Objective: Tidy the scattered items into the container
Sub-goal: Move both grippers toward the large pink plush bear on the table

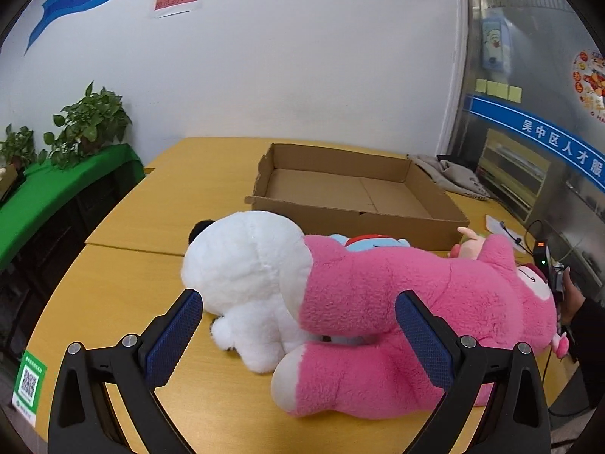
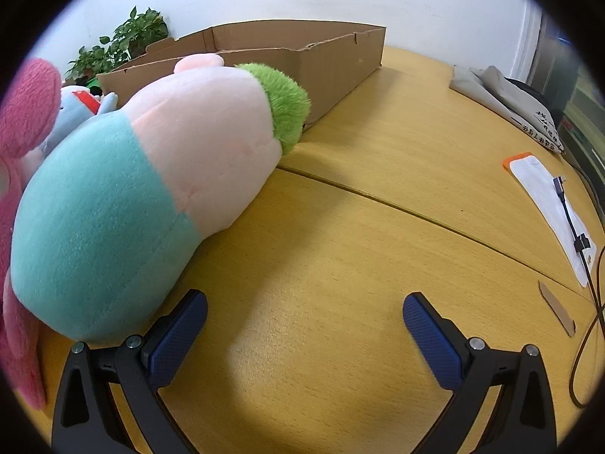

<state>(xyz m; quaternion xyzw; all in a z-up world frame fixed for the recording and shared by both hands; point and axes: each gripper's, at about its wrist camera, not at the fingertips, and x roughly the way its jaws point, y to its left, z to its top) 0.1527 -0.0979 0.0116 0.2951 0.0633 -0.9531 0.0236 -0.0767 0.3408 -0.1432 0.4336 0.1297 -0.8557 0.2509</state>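
Left gripper [image 1: 298,325]: my fingers are spread wide, straddling the pink plush [image 1: 416,302] where it meets the white plush [image 1: 245,265]; nothing clamped.
Right gripper [image 2: 304,321]: jaws wide apart over bare table [image 2: 340,246], holding nothing.
Teal-and-peach plush [image 2: 132,196]: lying on its side just left of my right fingers, its green tuft nearly at the box wall.
Small blue plush [image 1: 363,244]: tucked behind the pink one, near the box.
Cardboard box [image 1: 446,219]: open, shallow, toward the table's far edge, no toys inside that I see.
Right edge: paper [image 2: 548,204] with a cable [image 2: 574,234] across it.
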